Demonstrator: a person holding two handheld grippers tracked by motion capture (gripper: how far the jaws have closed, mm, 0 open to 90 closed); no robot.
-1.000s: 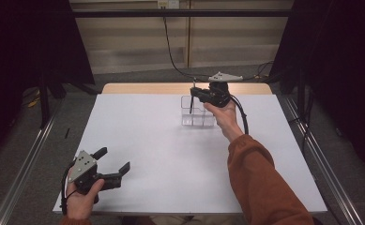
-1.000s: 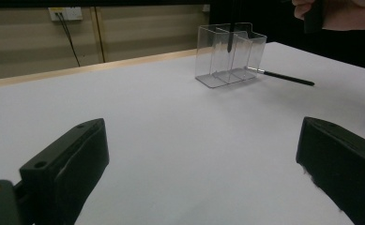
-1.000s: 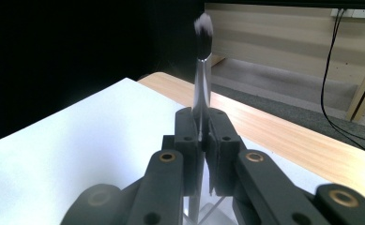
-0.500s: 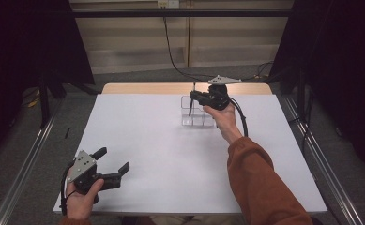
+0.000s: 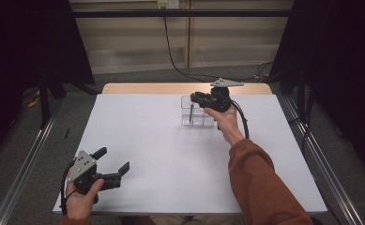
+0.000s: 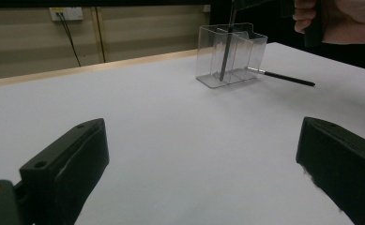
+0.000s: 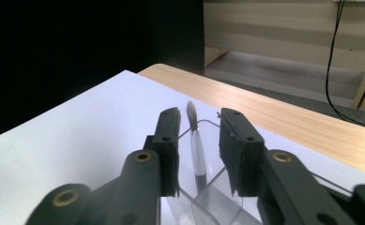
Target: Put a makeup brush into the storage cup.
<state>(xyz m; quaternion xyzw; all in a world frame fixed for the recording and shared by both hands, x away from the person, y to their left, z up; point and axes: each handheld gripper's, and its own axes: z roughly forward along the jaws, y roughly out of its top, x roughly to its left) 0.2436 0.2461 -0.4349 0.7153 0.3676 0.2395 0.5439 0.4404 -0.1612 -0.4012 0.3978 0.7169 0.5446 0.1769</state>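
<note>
One slim brush (image 7: 195,140), apparently silver-handled, upright in clear plastic holder (image 5: 196,116), right tool (image 7: 198,140) just parted.

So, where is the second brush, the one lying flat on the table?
In the left gripper view, the brush lies on the table just right of the clear box.

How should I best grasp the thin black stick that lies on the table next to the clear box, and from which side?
Grip the thin black stick at mid-shaft, coming from above with the jaws across its length. It lies flat on the table, and its pale end is close to the clear box, leaving little room there.
</note>
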